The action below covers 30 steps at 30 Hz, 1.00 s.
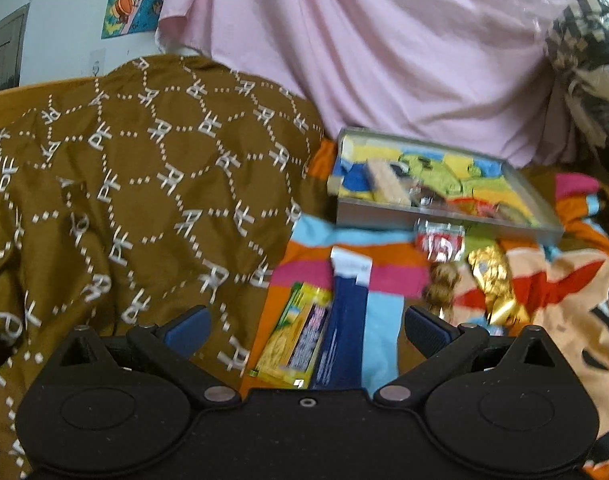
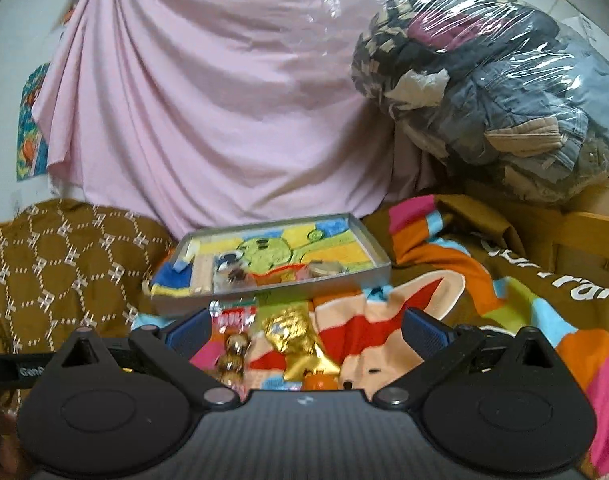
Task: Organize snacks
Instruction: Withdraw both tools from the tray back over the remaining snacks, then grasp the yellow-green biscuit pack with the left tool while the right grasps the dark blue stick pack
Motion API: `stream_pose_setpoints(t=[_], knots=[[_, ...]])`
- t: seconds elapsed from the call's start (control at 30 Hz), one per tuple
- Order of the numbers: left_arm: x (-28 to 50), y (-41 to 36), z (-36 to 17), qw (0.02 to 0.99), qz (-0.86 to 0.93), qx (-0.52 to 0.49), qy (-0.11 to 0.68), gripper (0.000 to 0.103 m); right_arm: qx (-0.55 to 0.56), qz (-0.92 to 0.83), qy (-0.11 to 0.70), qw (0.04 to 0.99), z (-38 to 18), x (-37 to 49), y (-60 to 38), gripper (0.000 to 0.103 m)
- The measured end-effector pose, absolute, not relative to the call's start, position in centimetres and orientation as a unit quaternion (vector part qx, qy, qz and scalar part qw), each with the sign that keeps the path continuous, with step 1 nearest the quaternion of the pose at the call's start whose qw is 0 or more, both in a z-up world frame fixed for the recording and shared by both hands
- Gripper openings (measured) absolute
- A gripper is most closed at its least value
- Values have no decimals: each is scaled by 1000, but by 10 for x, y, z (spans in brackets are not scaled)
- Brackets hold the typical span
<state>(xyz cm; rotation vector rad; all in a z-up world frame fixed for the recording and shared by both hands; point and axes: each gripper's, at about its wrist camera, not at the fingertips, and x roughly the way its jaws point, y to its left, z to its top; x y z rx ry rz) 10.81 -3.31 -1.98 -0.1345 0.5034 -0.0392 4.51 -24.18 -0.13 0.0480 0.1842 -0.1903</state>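
Both grippers wide open, nothing held. Left gripper [image 1: 304, 332] hangs over the bed's cartoon blanket [image 1: 564, 280], right gripper [image 2: 304, 328] further right over the same blanket.

Left to right:
- Brown patterned quilt [image 1: 124, 184] along the bed's left side, no snacks on it.
- Yellow snack packet [image 1: 292, 340] and dark blue bar wrapper [image 1: 346, 320], touching side by side between the left gripper's fingers. Long axes run away from the camera toward the tray; the blue one's white end points at the tray. Probably light, flat, slippery film. I'd pinch across the short width, mid-length, one at a time.
- Red-and-white packet [image 2: 234, 316] just in front of the tray's near rim, small and crinkly.
- Clear pack of round brown balls [image 2: 234, 354] below it, axis toward the tray. Lumpy, likely to roll in the wrap; grip across one ball.
- Gold foil packet [image 2: 292, 336] beside that, crumpled, soft, crushable. Light pinch on a folded edge.
- Small orange item [image 2: 320, 382] at the right gripper's base, can't identify.

Grey tray [image 2: 378, 258] with colourful liner sits at the blanket's far edge, tilted, already holding a wafer-like bar and small wrapped pieces.
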Motion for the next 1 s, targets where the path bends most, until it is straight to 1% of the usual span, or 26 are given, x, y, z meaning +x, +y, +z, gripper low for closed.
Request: stream_pose_setpoints(t=[0.37,0.57,0.8,1.0], knots=[[100,-16,-41,952,-33,-61,298,102,-1,-90,179,980,-23,58,-226,103],[101,-10,-45,949,-36,-61,307,102,-7,-85,219,972,-32,71,-222,103],[107,-6,-40,950,-47,-49,306,102,-16,-69,247,966,-39,82,-212,103],[131,3,-32,950,-66,-18,304,102,-28,-54,253,965,-44,93,-202,103]])
